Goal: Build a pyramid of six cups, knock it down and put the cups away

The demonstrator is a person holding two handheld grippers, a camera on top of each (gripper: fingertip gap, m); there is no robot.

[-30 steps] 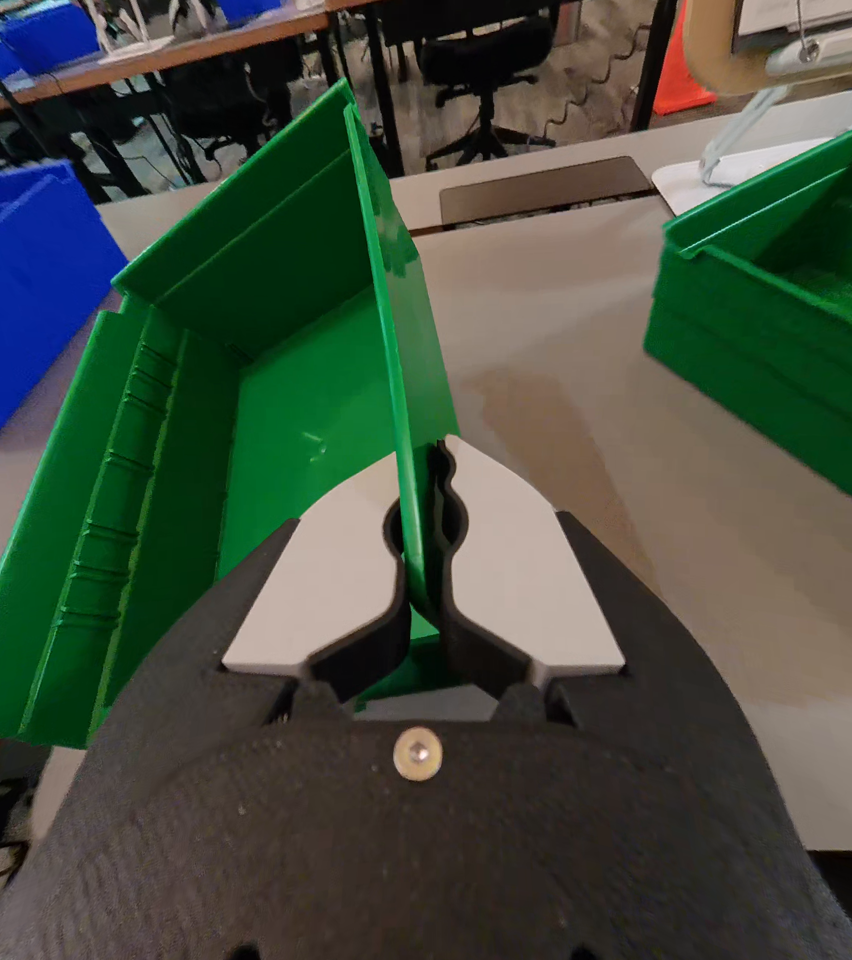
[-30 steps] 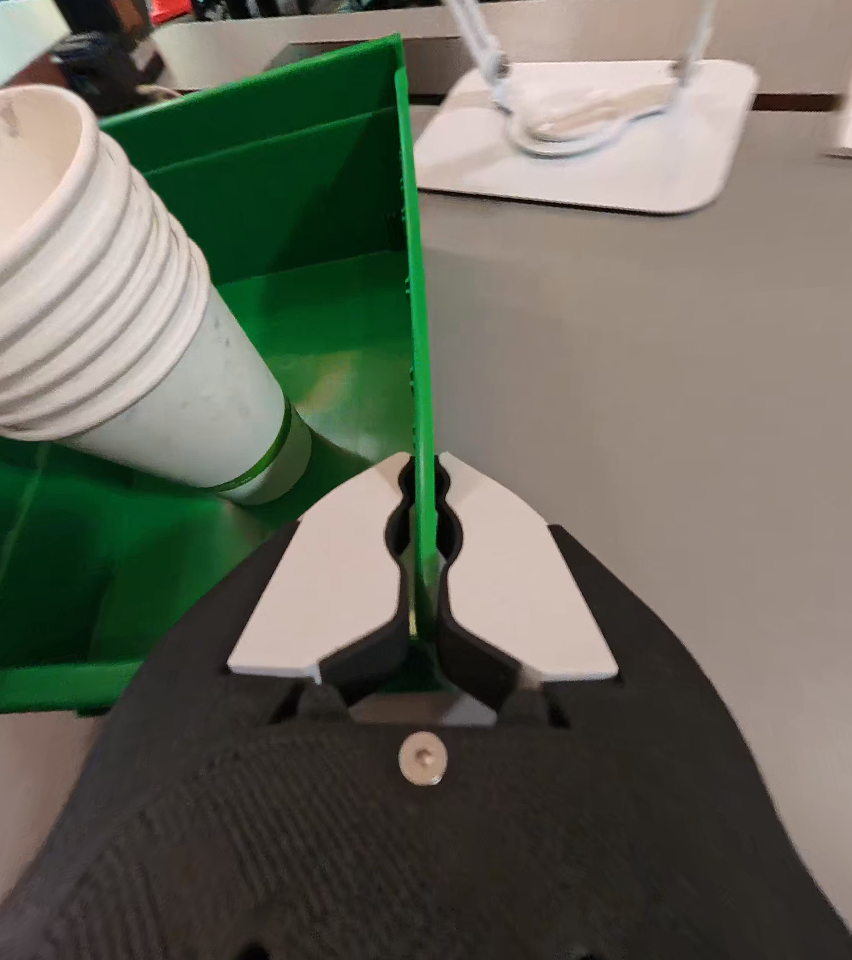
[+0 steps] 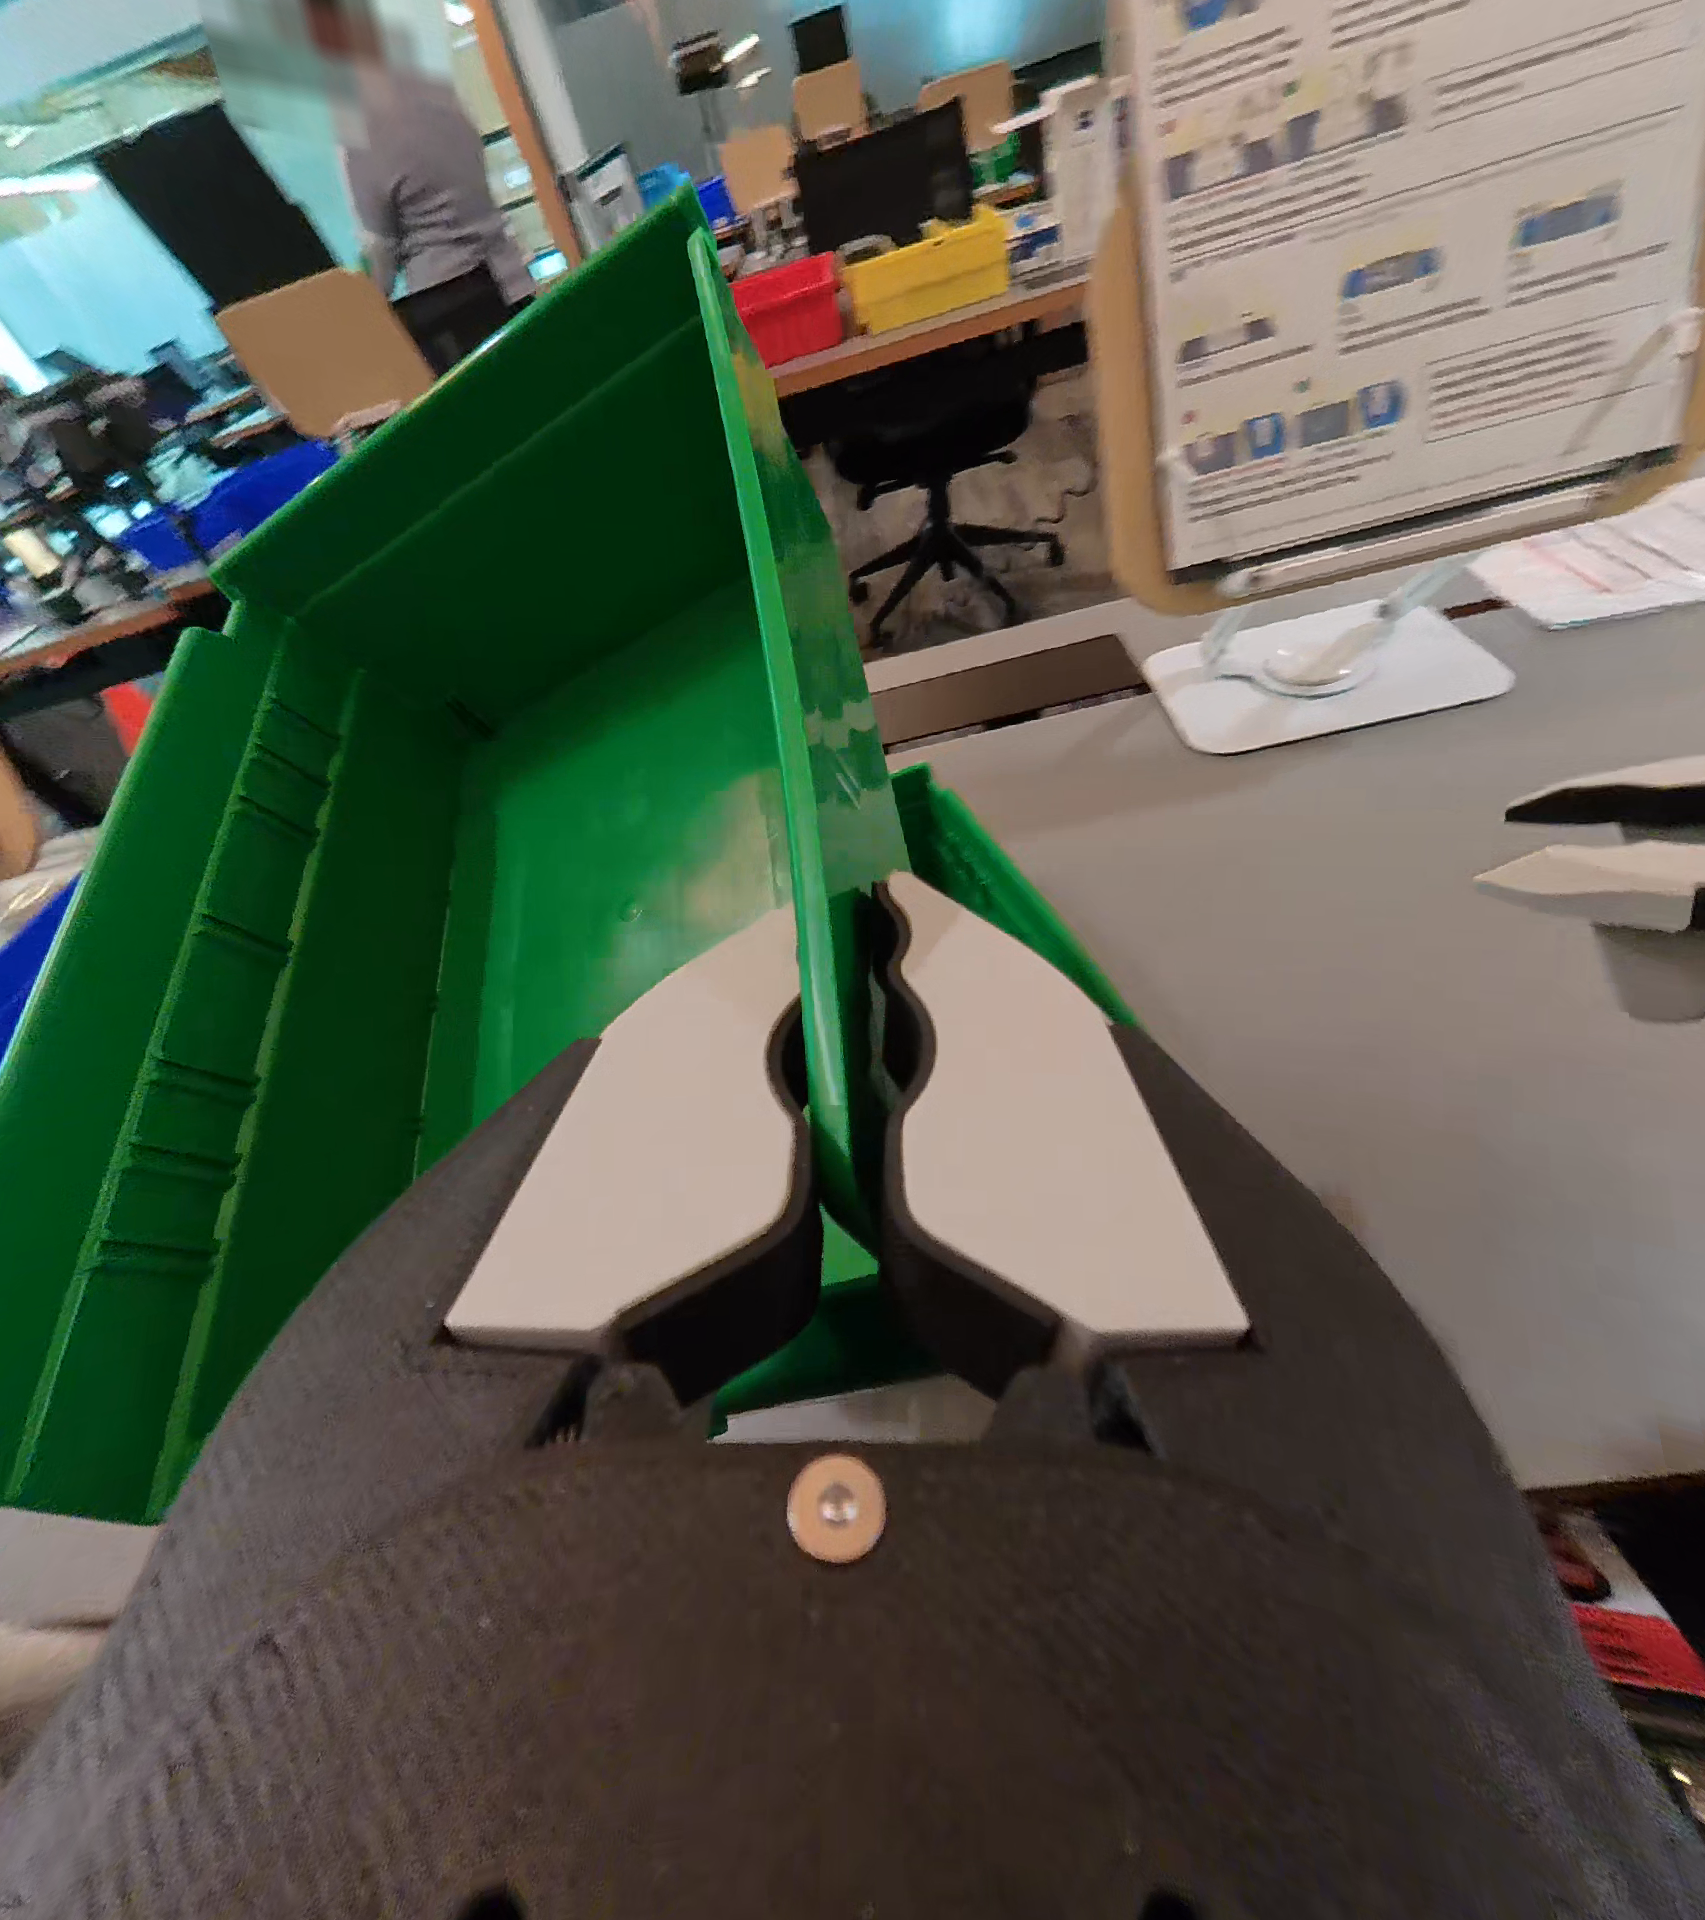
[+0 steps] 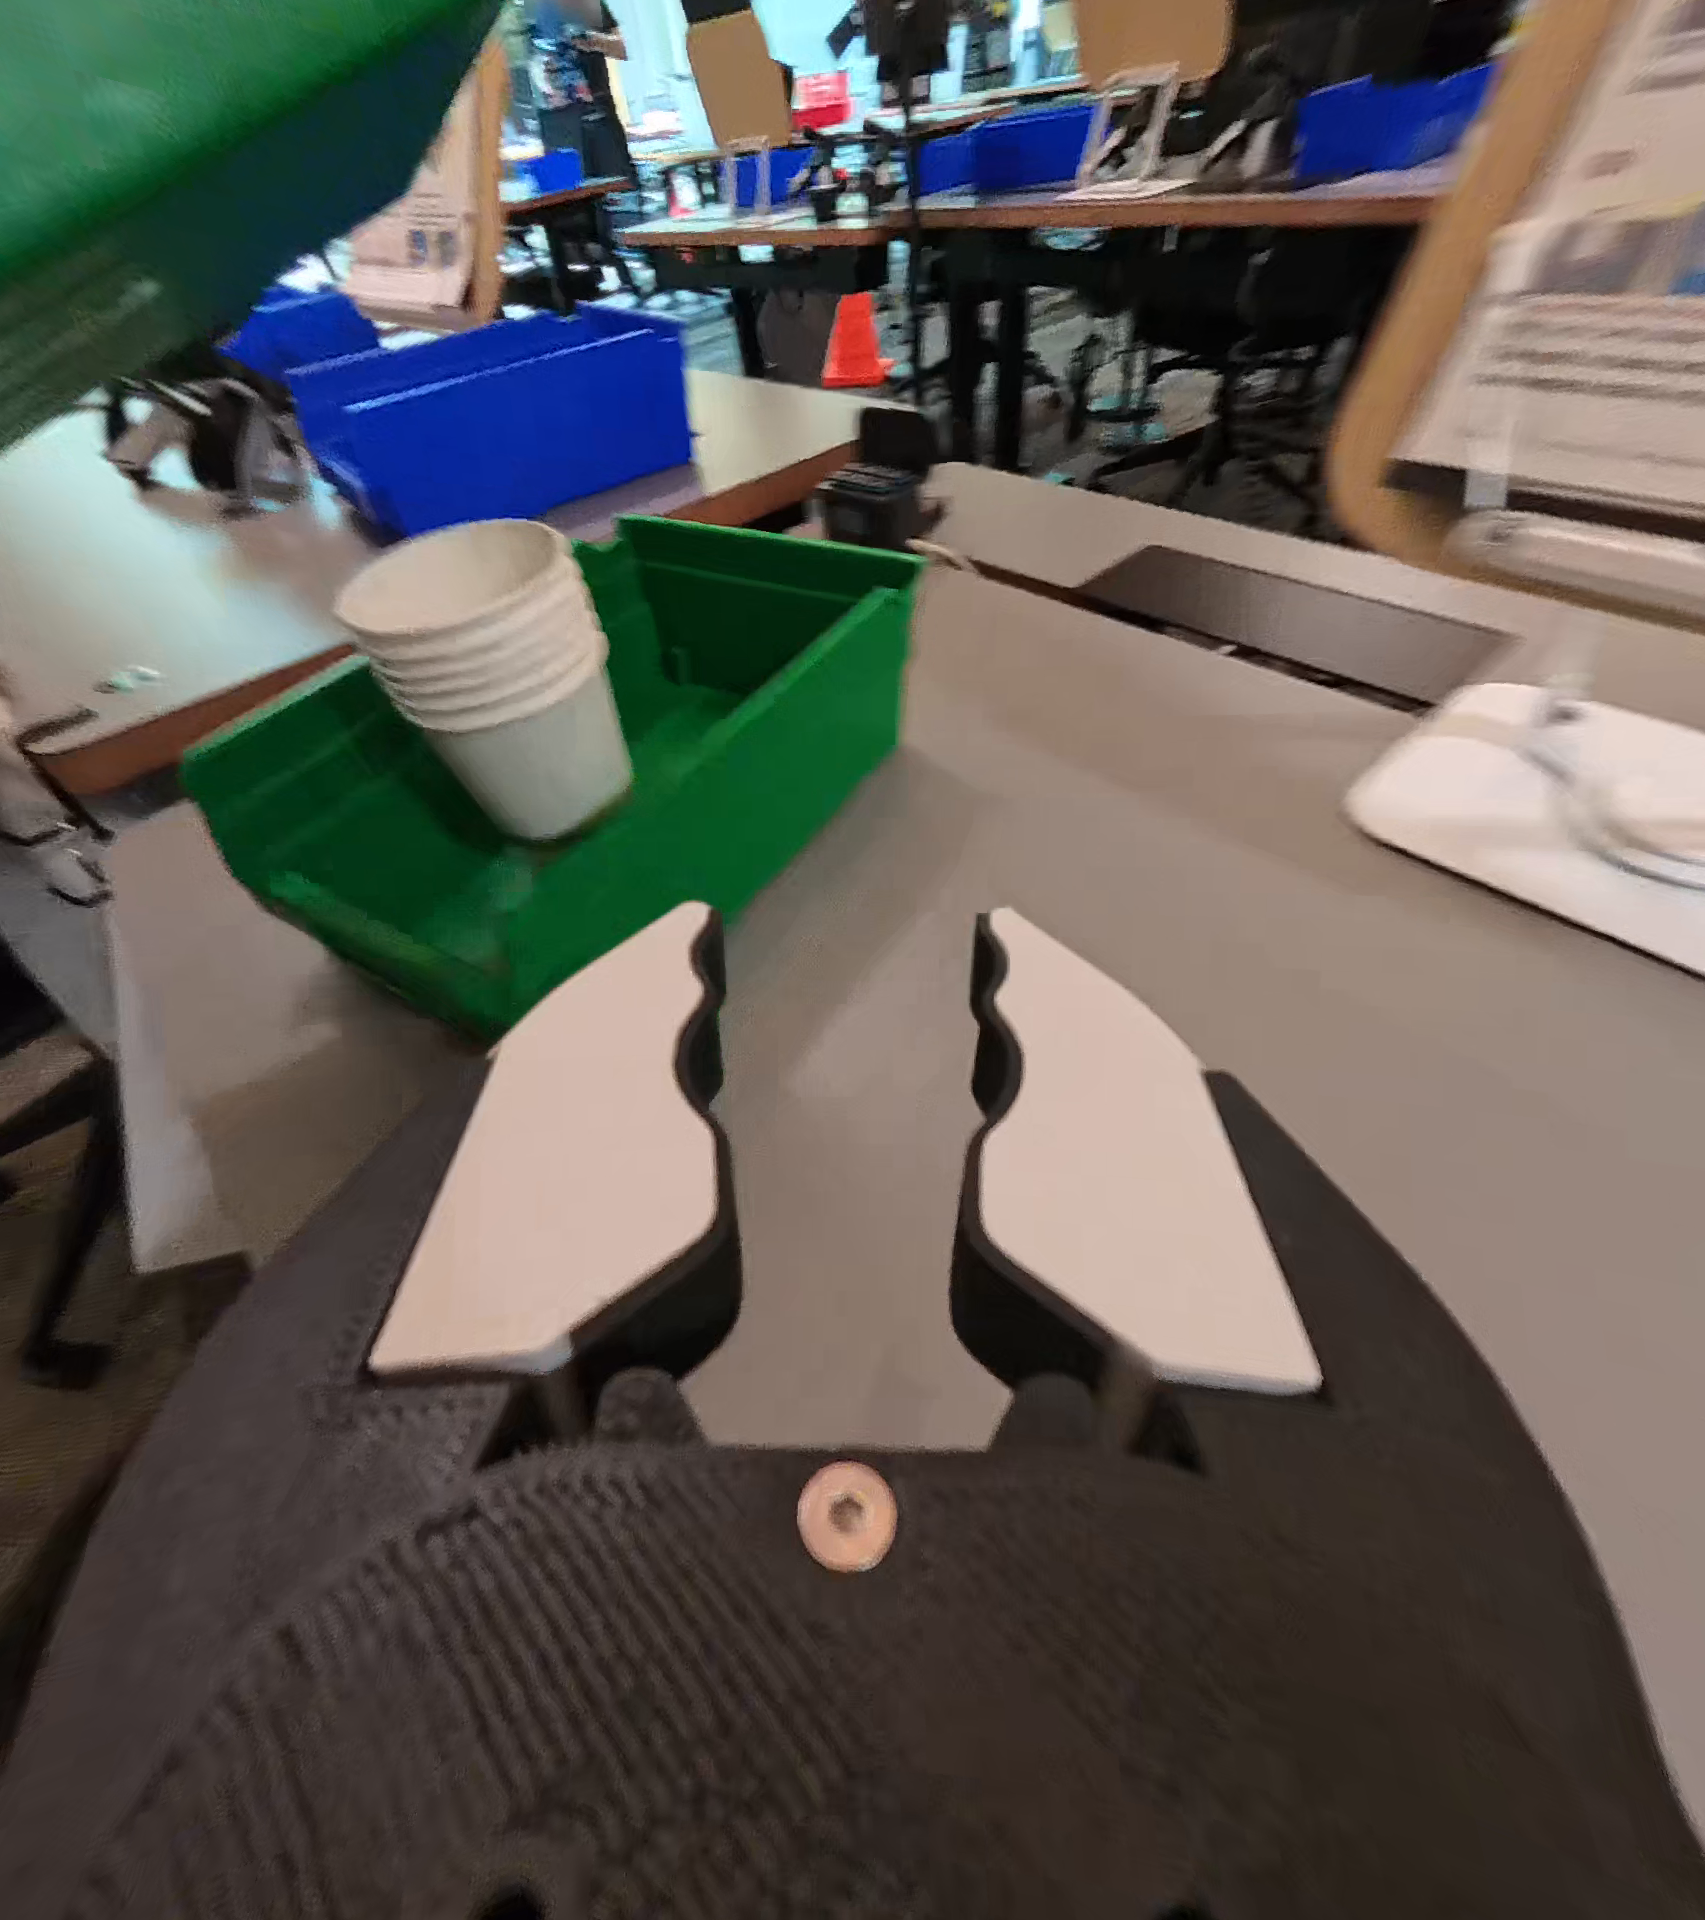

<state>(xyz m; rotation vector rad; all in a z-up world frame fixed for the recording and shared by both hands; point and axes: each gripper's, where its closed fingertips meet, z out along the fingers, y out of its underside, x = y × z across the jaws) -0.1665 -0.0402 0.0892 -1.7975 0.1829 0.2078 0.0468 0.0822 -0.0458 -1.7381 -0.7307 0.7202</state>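
A grey table stands in a workroom of desks and blue bins. The left gripper clamps a lifted green bin's wall; the right gripper, fingers apart, hovers near a second green bin holding stacked paper cups

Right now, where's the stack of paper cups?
In the right wrist view, the cup stack stands tilted inside the green bin on the grey table, ahead-left of the open right gripper.
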